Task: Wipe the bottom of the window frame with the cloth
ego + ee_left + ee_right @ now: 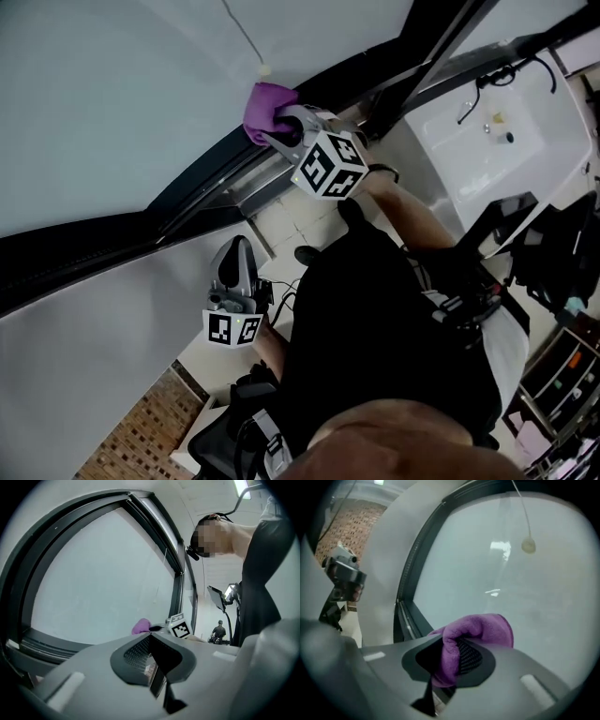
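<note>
My right gripper [279,129] is shut on a purple cloth [266,110], which it presses against the dark bottom rail of the window frame [202,173] where the rail meets the pale glass. In the right gripper view the cloth [476,631] bulges out from between the jaws in front of the glass, with the frame [407,616] running off to the left. My left gripper [235,272] hangs lower down near the wall below the window, shut with nothing in it. From the left gripper view the cloth [140,626] and the right gripper's marker cube [179,626] show beyond the jaws.
A blind cord with a small knob [265,68] hangs in front of the glass just above the cloth. A white sink [487,131] stands at the right. A dark vertical frame post [441,56] rises between window and sink. A brick-patterned floor [141,436] lies below left.
</note>
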`<action>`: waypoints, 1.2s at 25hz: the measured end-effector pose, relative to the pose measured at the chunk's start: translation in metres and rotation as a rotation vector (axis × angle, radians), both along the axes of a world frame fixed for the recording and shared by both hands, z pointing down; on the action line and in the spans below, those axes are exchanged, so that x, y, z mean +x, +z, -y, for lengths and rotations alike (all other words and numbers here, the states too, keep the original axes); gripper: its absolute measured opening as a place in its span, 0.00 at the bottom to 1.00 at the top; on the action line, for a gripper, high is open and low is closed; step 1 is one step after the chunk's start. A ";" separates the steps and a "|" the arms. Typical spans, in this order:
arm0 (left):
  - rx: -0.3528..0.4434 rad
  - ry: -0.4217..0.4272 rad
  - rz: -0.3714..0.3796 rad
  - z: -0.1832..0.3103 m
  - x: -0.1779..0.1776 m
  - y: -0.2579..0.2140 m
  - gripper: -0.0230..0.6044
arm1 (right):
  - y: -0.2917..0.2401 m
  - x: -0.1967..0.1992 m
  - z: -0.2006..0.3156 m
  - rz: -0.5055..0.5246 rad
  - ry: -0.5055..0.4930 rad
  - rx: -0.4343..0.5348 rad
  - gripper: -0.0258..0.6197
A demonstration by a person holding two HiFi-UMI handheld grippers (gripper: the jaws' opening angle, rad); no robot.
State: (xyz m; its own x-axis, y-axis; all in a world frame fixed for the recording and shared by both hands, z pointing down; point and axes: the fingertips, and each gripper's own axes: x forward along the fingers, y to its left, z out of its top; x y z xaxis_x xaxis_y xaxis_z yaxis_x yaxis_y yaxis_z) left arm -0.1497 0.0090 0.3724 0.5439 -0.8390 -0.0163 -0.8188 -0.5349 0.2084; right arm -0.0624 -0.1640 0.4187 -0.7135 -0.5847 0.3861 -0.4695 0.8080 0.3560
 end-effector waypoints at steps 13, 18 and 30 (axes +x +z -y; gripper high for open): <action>-0.021 0.064 0.026 0.019 0.024 -0.006 0.04 | -0.018 0.112 -0.041 0.805 0.059 -0.312 0.14; -0.017 0.066 0.048 0.014 0.032 -0.014 0.04 | 0.027 0.038 0.033 0.066 -0.008 0.165 0.14; -0.030 0.080 0.052 0.019 0.035 -0.006 0.04 | 0.036 0.040 -0.083 -0.111 -0.344 0.309 0.14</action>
